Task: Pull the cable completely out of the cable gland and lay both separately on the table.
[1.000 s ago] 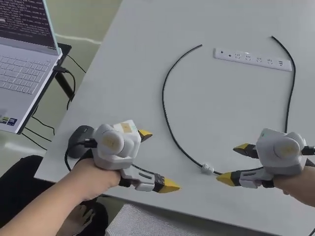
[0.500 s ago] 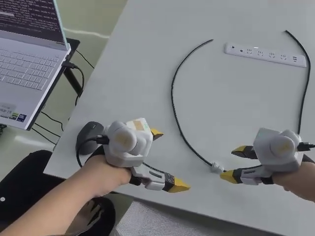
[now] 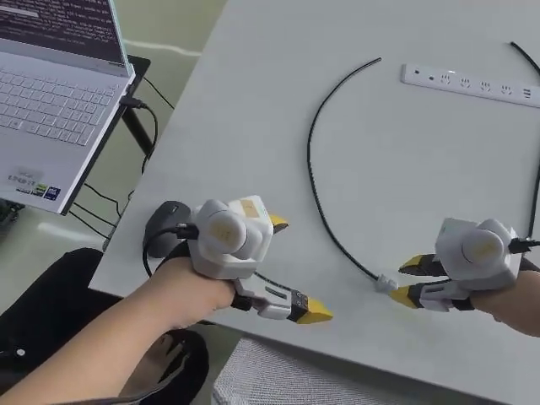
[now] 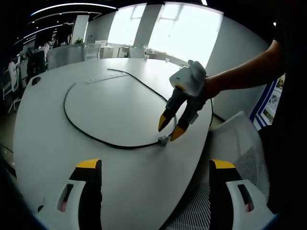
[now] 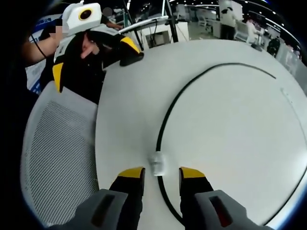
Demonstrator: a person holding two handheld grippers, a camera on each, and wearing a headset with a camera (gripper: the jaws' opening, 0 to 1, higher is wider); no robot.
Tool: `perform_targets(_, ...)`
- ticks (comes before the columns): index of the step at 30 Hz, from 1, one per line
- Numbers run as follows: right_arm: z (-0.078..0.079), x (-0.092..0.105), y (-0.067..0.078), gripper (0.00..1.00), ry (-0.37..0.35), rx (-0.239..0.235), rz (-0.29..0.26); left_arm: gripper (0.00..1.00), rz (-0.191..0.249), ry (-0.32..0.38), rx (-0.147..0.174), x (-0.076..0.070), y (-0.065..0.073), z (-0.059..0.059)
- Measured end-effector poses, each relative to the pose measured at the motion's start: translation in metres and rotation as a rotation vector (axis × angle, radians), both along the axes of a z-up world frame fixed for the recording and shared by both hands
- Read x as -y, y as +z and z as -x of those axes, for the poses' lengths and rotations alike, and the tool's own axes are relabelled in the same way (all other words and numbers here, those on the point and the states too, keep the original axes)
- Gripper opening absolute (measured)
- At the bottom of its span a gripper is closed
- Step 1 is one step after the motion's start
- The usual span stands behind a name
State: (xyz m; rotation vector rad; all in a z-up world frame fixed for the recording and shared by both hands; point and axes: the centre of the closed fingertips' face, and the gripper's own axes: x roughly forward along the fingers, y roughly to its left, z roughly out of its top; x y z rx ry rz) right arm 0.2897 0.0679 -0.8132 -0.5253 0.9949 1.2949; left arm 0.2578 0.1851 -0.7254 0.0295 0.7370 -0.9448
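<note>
My right claw, jaws apart, is poised at the small white cable gland near the tabletop edge; my left claw hangs open. The thin black cable looks limp and light, so I'd pinch the hard gland and pull the cable just beside it.

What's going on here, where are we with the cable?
A person works two hand-held grippers at a white table. The right gripper, jaws open, is lined up on the white gland, which lies just ahead of its tips, not gripped. The left gripper hovers open near the table's edge, holding nothing. The black cable curves across the table and runs through the gland, so nothing is pulled out yet.
</note>
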Motion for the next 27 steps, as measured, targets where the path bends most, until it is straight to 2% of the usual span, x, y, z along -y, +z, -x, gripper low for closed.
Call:
perform_targets(7,0.0036,-0.0021,-0.0037,0.15,0.017,-0.007,0.017,0.92,0.003,-0.002,0.010,0.0002,0.0014,0.0001)
perform_targets(15,0.0057,0.0004,-0.0077,0.12,0.029,-0.020,0.037,0.91,0.001,-0.008,0.003,-0.0005,-0.0007,0.0029)
perform_targets(18,0.0050,-0.0008,-0.0075,0.13,0.011,-0.030,0.030,0.90,0.005,-0.007,0.001,0.0003,-0.0007,0.0039)
perform_targets(27,0.0057,-0.0030,-0.0089,0.09,0.036,-0.014,0.031,0.87,0.002,-0.015,-0.008,0.0027,-0.0017,0.0078)
